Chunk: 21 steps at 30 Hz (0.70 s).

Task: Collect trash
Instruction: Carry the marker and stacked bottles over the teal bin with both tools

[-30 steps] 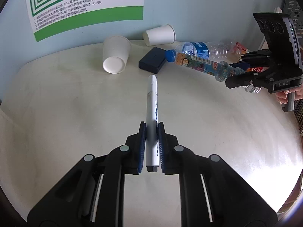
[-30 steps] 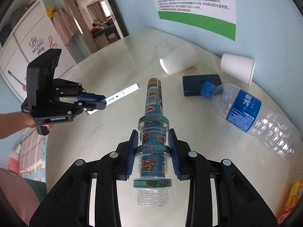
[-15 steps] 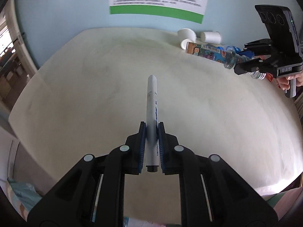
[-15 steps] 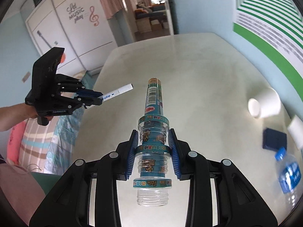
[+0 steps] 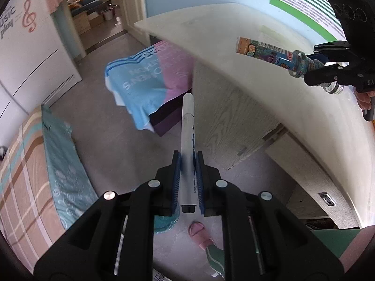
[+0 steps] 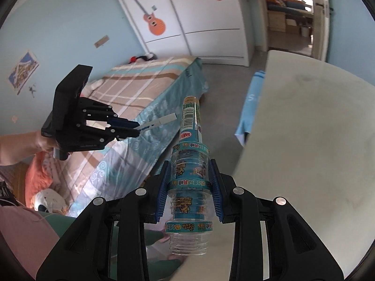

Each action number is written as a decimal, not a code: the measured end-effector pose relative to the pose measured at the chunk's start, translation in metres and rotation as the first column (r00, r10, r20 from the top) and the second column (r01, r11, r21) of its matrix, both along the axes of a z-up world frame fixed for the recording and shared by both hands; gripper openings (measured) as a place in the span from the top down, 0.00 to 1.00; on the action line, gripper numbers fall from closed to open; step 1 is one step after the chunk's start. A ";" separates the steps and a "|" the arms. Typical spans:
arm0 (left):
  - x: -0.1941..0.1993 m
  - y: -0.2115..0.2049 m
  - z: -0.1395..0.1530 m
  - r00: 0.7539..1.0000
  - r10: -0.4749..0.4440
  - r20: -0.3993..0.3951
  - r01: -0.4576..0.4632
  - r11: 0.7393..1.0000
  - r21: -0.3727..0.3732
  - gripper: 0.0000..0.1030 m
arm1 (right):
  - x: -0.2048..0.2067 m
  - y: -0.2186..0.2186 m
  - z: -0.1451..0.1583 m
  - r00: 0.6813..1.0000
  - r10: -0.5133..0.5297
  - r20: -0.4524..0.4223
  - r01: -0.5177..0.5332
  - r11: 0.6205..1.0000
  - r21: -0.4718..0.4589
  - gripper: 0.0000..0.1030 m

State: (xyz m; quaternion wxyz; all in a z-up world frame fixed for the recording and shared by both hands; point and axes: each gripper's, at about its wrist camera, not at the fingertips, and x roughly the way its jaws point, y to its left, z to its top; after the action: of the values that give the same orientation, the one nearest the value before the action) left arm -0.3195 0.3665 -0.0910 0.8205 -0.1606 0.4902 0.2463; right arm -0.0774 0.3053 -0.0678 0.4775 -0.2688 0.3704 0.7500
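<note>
My left gripper is shut on a white marker pen that points forward, held in the air past the table's edge above the floor. It also shows in the right wrist view with the marker. My right gripper is shut on a slim clear bottle with a blue cartoon label, held over the table's left edge. In the left wrist view the right gripper holds that bottle above the white table.
A chair draped with a blue and pink cloth stands by the table. A bed with a striped cover lies to the left. A wardrobe and a doorway are beyond. A pink slipper is on the floor.
Both grippers swung left, away from the cups and bottle on the table, and now face the floor, bed and wardrobe. Each keeps its hold on its object.
</note>
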 end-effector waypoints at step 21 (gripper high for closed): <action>-0.149 0.080 -0.215 0.964 0.222 -0.144 -0.252 0.936 -0.244 0.89 | -0.204 0.145 -0.251 0.984 0.159 -0.075 -0.176 0.893 -0.414 0.67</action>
State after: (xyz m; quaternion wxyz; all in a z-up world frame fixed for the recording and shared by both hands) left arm -0.4685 0.4461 -0.3056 0.7272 -0.3108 0.5413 0.2857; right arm -0.2812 0.4499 -0.3187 0.3351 -0.3811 0.5074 0.6964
